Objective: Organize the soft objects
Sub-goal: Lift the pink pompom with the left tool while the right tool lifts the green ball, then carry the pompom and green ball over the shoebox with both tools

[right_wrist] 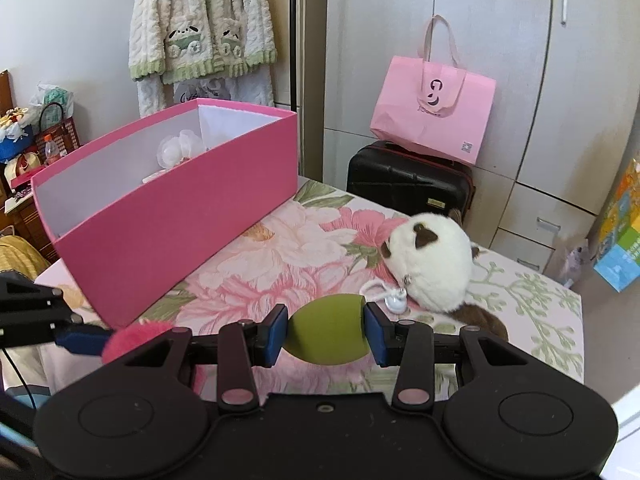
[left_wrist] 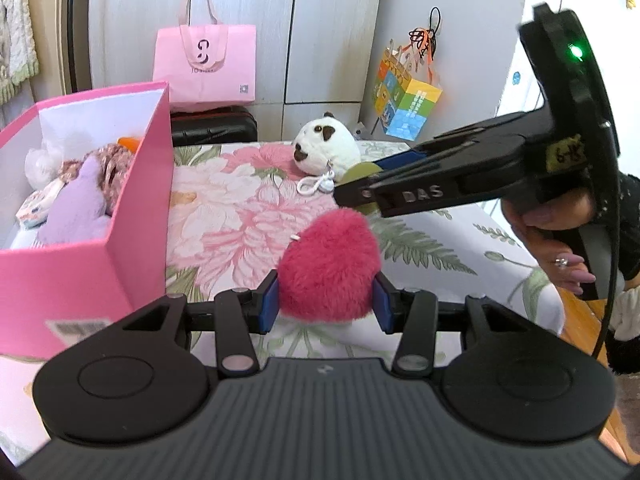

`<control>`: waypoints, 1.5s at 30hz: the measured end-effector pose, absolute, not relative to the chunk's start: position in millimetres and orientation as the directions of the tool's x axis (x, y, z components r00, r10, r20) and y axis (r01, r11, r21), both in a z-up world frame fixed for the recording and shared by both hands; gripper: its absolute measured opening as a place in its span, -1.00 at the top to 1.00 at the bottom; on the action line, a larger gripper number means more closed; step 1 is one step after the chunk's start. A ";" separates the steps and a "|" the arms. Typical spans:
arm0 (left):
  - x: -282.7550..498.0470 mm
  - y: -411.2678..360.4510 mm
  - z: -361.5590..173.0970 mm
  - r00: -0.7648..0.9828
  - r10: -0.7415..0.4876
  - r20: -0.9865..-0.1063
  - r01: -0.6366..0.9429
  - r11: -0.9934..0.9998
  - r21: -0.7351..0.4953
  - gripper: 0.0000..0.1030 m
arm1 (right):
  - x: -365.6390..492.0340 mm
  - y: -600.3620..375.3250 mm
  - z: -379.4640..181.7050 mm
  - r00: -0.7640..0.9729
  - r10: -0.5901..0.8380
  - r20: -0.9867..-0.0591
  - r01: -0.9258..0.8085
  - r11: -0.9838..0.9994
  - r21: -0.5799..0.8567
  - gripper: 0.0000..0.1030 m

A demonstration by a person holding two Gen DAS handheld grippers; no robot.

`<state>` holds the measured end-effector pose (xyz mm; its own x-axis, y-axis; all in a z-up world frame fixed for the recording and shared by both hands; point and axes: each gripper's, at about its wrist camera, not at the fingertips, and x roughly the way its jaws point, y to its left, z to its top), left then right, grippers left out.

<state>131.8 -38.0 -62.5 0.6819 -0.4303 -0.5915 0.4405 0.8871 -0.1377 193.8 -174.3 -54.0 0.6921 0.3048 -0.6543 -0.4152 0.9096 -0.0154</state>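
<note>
Floral bedspread, pink box holding plush toys, left tool clamped on pink pompom, right tool clamped on green ball.

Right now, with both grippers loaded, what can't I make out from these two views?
- Contents of the pink box: the right wrist view is blocked by its near wall; the left shows only the top layer.
- Green ball: mostly hidden behind the right gripper in the left view.
- Underside of the pink heart plush: hidden by the left gripper.
</note>
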 end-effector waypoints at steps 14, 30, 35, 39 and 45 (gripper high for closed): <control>107.9 16.1 -53.2 0.598 -0.438 -0.671 0.430 0.882 -0.192 0.12 | 130.5 -169.9 -49.8 0.624 0.380 -0.683 -0.433 0.896 0.102 0.10; 91.0 102.3 12.4 0.616 -0.398 -0.680 0.385 0.905 -0.181 0.12 | 126.2 -106.0 -5.7 0.461 0.597 -0.656 -0.590 0.759 0.276 0.10; 108.1 119.2 34.8 0.664 -0.379 -0.645 0.358 0.918 -0.171 0.12 | 139.0 -76.9 17.3 0.482 0.625 -0.614 -0.644 0.728 0.236 0.09; 127.9 127.5 50.3 0.699 -0.364 -0.616 0.348 0.925 -0.152 0.12 | 155.4 -55.7 35.3 0.537 0.618 -0.574 -0.663 0.730 0.166 0.09; 175.6 133.9 43.0 0.714 -0.306 -0.630 0.303 0.946 -0.115 0.12 | 201.0 -34.6 38.9 0.571 0.586 -0.574 -0.652 0.749 0.116 0.09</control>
<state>175.6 133.9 43.0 0.7143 -0.3056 -0.6296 0.3029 0.9460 -0.1155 201.0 -34.6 38.9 0.5710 0.5865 -0.5745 -0.6523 0.7490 0.1162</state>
